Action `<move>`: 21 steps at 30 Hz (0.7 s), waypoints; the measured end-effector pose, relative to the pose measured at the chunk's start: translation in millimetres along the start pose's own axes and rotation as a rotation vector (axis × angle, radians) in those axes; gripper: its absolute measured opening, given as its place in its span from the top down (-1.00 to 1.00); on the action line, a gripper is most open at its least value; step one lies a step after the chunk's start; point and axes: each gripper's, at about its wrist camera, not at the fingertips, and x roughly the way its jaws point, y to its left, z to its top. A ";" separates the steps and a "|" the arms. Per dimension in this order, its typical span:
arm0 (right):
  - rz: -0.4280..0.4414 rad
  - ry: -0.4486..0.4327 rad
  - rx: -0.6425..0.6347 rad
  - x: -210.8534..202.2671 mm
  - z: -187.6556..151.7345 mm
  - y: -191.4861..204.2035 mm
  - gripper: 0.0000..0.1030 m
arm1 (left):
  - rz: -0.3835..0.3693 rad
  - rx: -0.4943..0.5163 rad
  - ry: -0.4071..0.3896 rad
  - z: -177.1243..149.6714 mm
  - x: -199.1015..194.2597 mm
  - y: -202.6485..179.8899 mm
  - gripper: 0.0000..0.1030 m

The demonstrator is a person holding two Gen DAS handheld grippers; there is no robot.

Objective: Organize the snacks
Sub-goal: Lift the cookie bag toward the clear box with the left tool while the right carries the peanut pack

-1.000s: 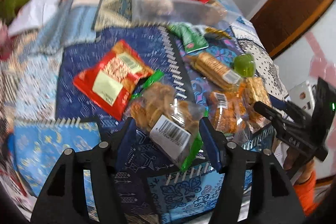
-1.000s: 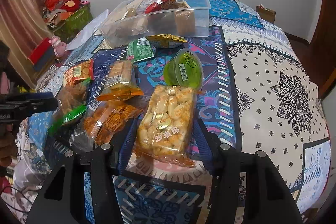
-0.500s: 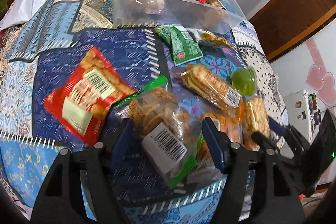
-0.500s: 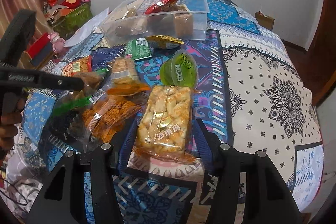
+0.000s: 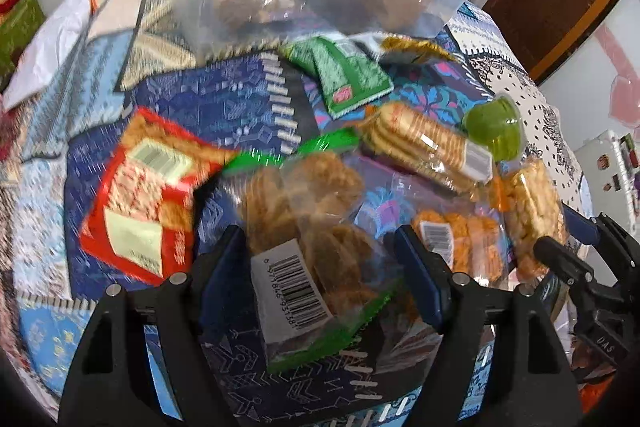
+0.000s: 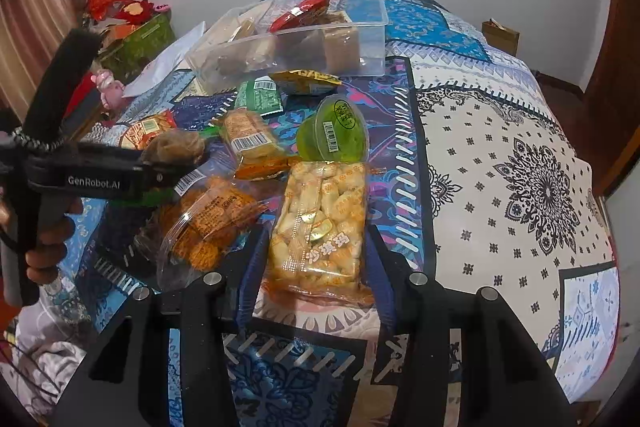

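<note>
Two grippers: left [image 5: 320,247] just widening, loose around blurred cookie bag [image 5: 304,195]; right [image 6: 316,247] just narrowing, hold on pack [image 6: 320,211] unclear

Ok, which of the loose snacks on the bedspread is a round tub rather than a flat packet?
The green jelly cup, lying tilted beyond the pale puffed-snack packet. It alone is a rigid cup with a sealed lid; the rest are film wrappers.

A clear bag of brown cookies [image 5: 312,227] with a green edge and a barcode label lies flat on the bed [image 6: 520,147]. Beside it lie a pack of pale puffed bars [image 6: 320,223], a green jelly cup [image 6: 334,135] and a red packet [image 5: 144,195]. A clear bin [image 6: 352,47] behind holds more snacks.
</note>
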 end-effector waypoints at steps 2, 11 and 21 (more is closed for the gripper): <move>0.003 -0.003 0.009 -2.7 0.0 -1.5 0.15 | 0.003 0.000 -0.025 -4.0 -1.4 1.7 -0.35; -0.004 -0.062 0.009 -22.8 10.1 1.0 0.15 | 0.051 0.053 -0.117 -15.6 -30.6 -10.7 -0.08; 0.001 -0.152 -0.012 -36.0 43.0 10.8 0.16 | 0.025 0.043 -0.285 5.7 -90.2 -10.0 -0.08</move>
